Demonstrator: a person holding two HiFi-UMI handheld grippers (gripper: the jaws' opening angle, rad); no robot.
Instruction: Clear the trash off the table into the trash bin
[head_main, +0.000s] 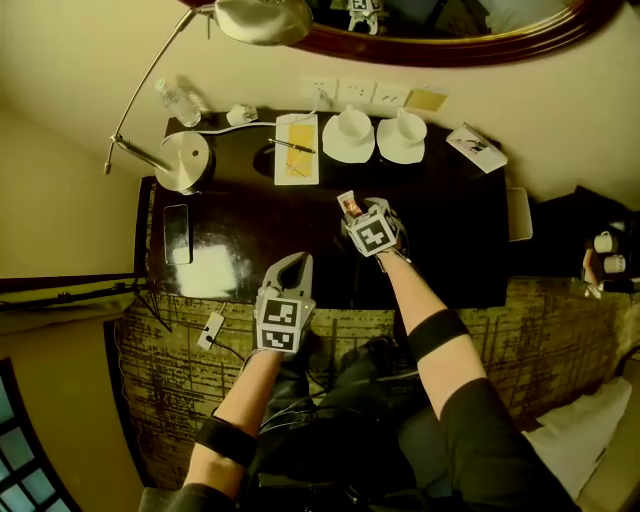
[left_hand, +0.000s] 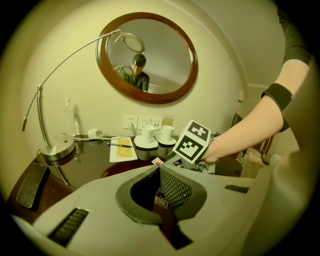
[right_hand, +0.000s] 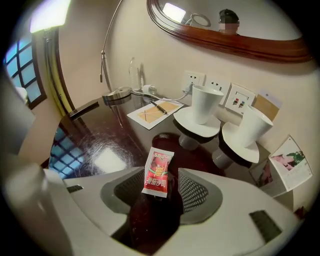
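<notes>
Right gripper view shows right tongs (right_hand: 161, 192) spread around an unpinched red sauce packet (right_hand: 158, 172) on the surface (right_hand: 107, 142), left tongs (left_hand: 161, 180) pressed together empty, so clearing looks barely begun.

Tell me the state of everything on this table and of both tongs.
left tongs, shut, empty
right tongs, open around the packet
sauce packet, lying on table, not gripped
lamp, lit
cups, upright on saucers
pen, lying on notepad
water bottle, upright

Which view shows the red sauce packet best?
The right gripper view: the sauce packet lies large inside the open right claw, its print visible. The head view shows it small, just beyond that claw; the left gripper view shows only a corner.
</notes>
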